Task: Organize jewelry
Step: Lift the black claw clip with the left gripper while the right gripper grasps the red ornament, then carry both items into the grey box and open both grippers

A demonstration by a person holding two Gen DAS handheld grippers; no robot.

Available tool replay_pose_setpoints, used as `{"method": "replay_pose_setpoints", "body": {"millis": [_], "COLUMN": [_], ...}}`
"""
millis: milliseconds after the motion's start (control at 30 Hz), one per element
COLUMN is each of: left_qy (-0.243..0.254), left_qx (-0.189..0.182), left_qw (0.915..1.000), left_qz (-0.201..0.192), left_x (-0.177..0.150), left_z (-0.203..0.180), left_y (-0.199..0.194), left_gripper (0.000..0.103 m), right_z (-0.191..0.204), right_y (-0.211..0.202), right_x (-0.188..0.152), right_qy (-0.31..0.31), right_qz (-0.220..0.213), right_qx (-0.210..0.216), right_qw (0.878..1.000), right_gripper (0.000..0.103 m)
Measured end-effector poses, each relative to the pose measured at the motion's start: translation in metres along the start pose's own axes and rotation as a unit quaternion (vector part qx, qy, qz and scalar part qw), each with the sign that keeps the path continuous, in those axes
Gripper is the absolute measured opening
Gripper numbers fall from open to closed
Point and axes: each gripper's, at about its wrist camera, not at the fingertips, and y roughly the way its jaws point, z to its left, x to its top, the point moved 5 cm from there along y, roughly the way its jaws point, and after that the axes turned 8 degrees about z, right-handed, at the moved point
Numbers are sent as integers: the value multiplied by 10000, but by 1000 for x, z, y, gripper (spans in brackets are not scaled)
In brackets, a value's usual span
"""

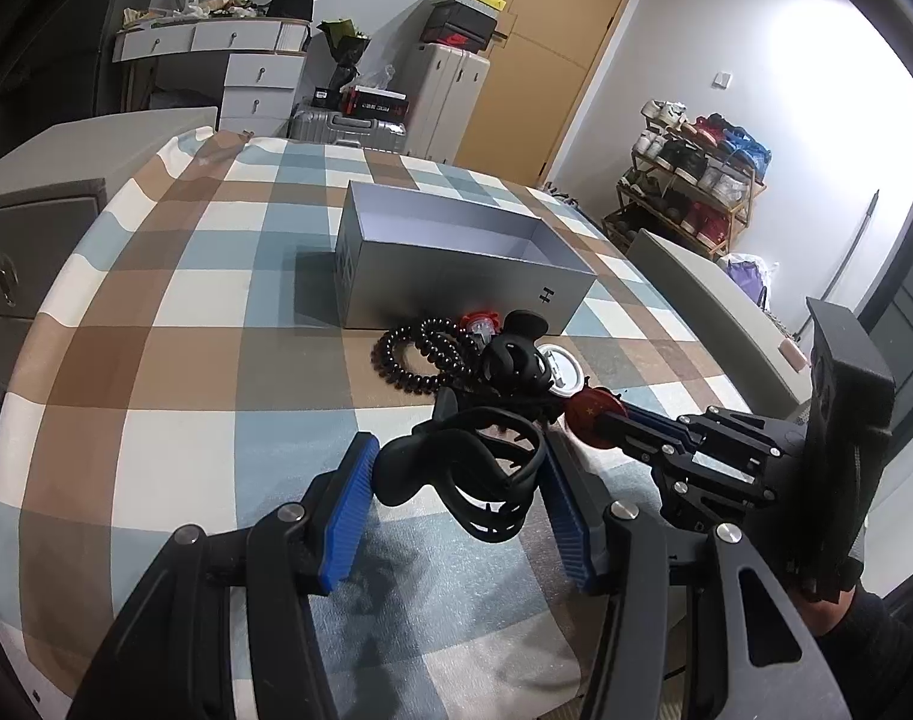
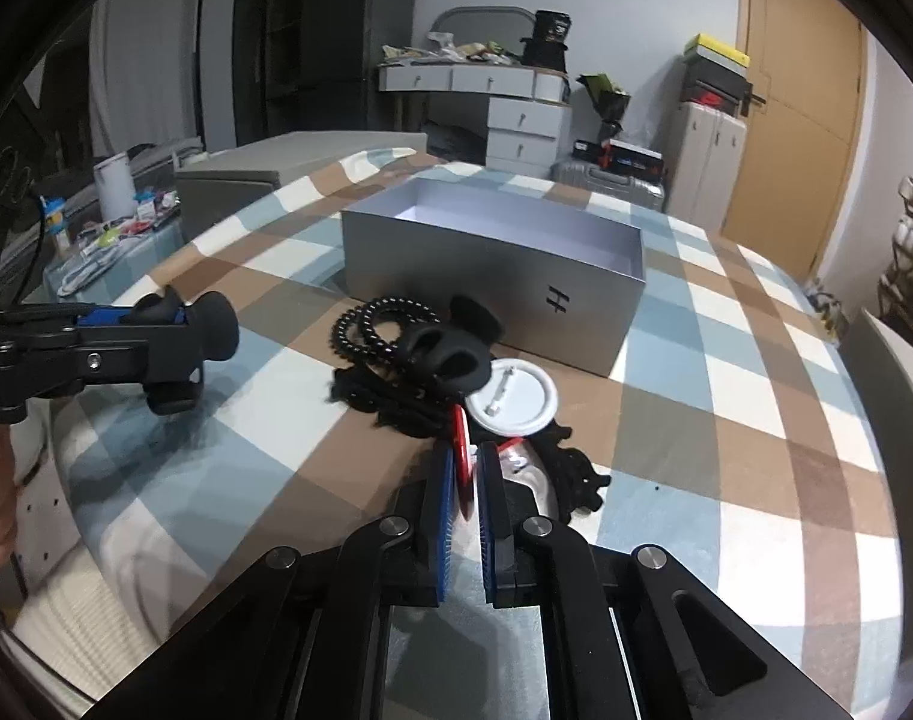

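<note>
An open grey box [image 1: 456, 264] [image 2: 492, 270] stands on the checked tablecloth. In front of it lie a black bead bracelet [image 1: 420, 354] [image 2: 378, 324], a black hair claw [image 1: 513, 357] [image 2: 450, 354], a white pin badge face down [image 2: 512, 397] and a small red trinket [image 1: 479, 322]. My left gripper [image 1: 456, 480] holds a second black hair claw [image 1: 462, 474] [image 2: 186, 324] between its blue pads, a little above the cloth. My right gripper [image 2: 465, 480] [image 1: 621, 420] is shut on a red round badge [image 2: 462, 468] [image 1: 594, 417], held edge-on.
Black lacy pieces [image 2: 576, 474] lie under the pile. Grey cabinets [image 1: 30, 228] flank the table on the left and a grey edge [image 1: 714, 300] on the right. White drawers, suitcases, a wooden door and a shoe rack [image 1: 690, 180] stand beyond.
</note>
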Motion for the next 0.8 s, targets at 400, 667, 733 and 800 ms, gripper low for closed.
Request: {"method": "replay_pose_setpoints", "body": {"millis": [400,667,733,800], "left_qy": [-1,233,275,305], "left_qx": [9,104,157,179], "left_qw": [9999,9991,9987,9984], "left_qz": [-103,-350,-394,-450], "left_x": [16,57,69,81], "left_z": [-6,-13,-12,-11], "left_y": [-7,-6,-3,0], "left_gripper": [48,48,48,48], "right_z": [-20,-48,-52,-58], "right_y": [-43,-59,-59,-56], "right_x": [24,59,69,82], "right_qy": [779,1098,1084,1085], "right_qz": [-718,-992,-1051,-1109], "right_qx": [993,1415,1475,1590], "right_qw": [9894,9788,9775,9750], "right_gripper": [7,7,7,7]}}
